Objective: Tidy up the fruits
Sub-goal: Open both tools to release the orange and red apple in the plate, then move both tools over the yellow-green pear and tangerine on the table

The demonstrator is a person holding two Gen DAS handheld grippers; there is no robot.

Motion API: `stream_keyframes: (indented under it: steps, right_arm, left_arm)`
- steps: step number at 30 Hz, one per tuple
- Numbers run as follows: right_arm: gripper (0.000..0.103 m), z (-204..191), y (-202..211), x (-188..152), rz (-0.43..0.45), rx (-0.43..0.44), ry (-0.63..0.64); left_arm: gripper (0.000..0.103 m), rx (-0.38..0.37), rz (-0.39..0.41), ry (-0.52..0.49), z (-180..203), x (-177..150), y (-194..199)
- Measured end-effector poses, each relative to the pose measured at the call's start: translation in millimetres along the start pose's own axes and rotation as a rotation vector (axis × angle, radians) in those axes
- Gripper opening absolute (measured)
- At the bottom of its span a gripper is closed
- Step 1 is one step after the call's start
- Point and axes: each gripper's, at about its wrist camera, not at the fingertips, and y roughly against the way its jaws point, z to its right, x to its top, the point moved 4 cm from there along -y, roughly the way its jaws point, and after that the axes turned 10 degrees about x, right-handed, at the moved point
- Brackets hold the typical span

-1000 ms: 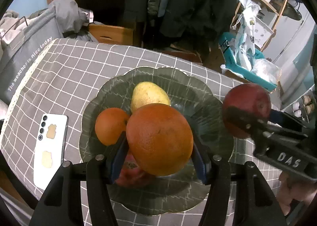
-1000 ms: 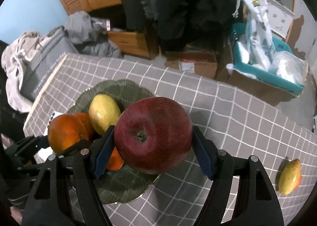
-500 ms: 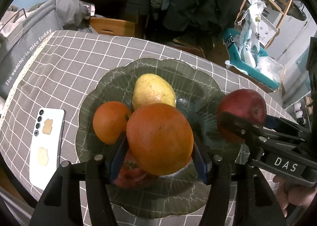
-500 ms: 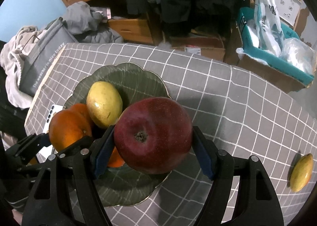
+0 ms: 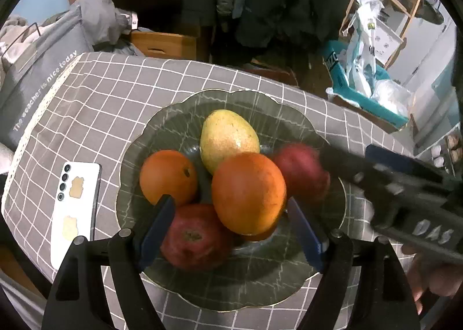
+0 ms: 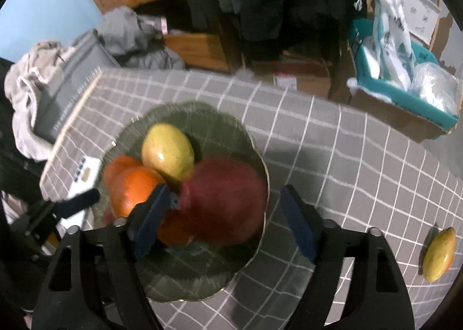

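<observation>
Your left gripper (image 5: pixel 231 217) has its fingers spread wide, the big orange (image 5: pixel 249 192) loose between them on the plate (image 5: pixel 173 118). Your right gripper (image 6: pixel 224 211) is spread wide too, its apple (image 6: pixel 228 202) blurred, over the plate's right side. A mango (image 5: pixel 228 139), a small orange (image 5: pixel 167 176) and another apple (image 5: pixel 194 236) lie there. One mango (image 6: pixel 438 253) sits near the table's right edge; a phone (image 5: pixel 75 211) lies left of the plate.

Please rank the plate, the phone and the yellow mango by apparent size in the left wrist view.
1. plate
2. phone
3. yellow mango

The phone and mango look close in size, so their order is unsure.
</observation>
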Motion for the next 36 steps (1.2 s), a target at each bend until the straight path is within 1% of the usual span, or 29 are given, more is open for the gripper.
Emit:
stream_keyframes:
  steps: [7, 8, 9, 16, 20, 26, 30, 33, 36]
  right_arm:
    - [0.086, -4, 35, 16, 0.083, -0.026, 0.003]
    - [0.086, -5, 40, 16, 0.093, -0.035, 0.004]
    - [0.086, -5, 44, 17, 0.101, -0.043, 0.008]
    - [0.086, -11, 84, 17, 0.174, -0.151, 0.073]
    - [0.086, -15, 108, 16, 0.215, -0.195, 0.102]
    - [0.086, -16, 143, 11, 0.263, -0.219, 0.112]
    - [0.086, -16, 163, 4, 0.290, -0.249, 0.120]
    - [0.086, -13, 177, -4, 0.301, -0.272, 0.126]
    - [0.086, -9, 190, -11, 0.316, -0.273, 0.117]
  left_arm:
    - [0.082, -0.024, 0.026, 0.012, -1, 2, 20]
    - [0.083, -0.023, 0.034, 0.009, 0, 2, 23]
    - [0.088, -0.022, 0.043, 0.006, 1, 3, 28]
    - [0.089, -0.025, 0.099, -0.018, 7, 6, 57]
    - [0.089, -0.031, 0.133, -0.025, 9, 8, 75]
    - [0.089, -0.046, 0.178, -0.045, 18, 8, 99]
    - [0.095, -0.059, 0.214, -0.062, 26, 8, 114]
    - [0.095, -0.071, 0.236, -0.078, 35, 7, 126]
    - [0.095, -0.083, 0.252, -0.093, 44, 7, 135]
